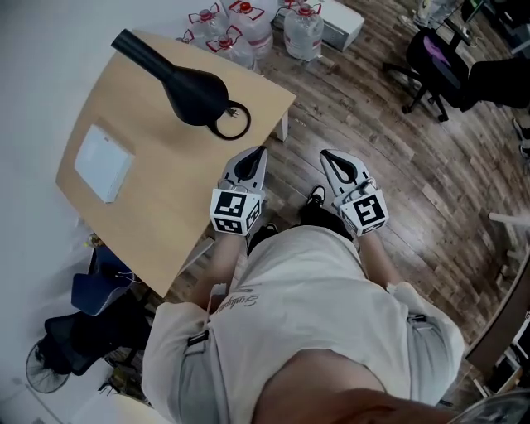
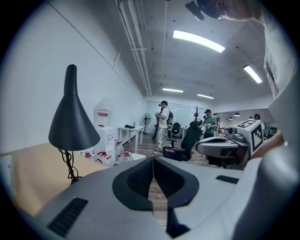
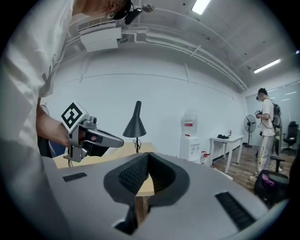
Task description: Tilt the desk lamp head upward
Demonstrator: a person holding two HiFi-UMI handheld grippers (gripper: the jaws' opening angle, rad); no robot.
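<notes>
A black desk lamp (image 1: 192,86) stands near the right edge of a light wooden table (image 1: 166,207), with its cone shade (image 2: 72,123) opening downward and its cord hanging below. The lamp (image 3: 135,123) also shows far off in the right gripper view. My left gripper (image 1: 262,151) hovers by the table's near corner, just short of the lamp's ring base (image 1: 232,121), jaws together and holding nothing. My right gripper (image 1: 325,154) is off the table over the floor, also shut and empty. Neither gripper touches the lamp.
A white pad (image 1: 103,161) lies on the table's left part. Several water bottles (image 1: 248,25) stand on the floor behind the table. An office chair (image 1: 439,58) is at the far right. Two people (image 2: 163,123) stand far back in the room.
</notes>
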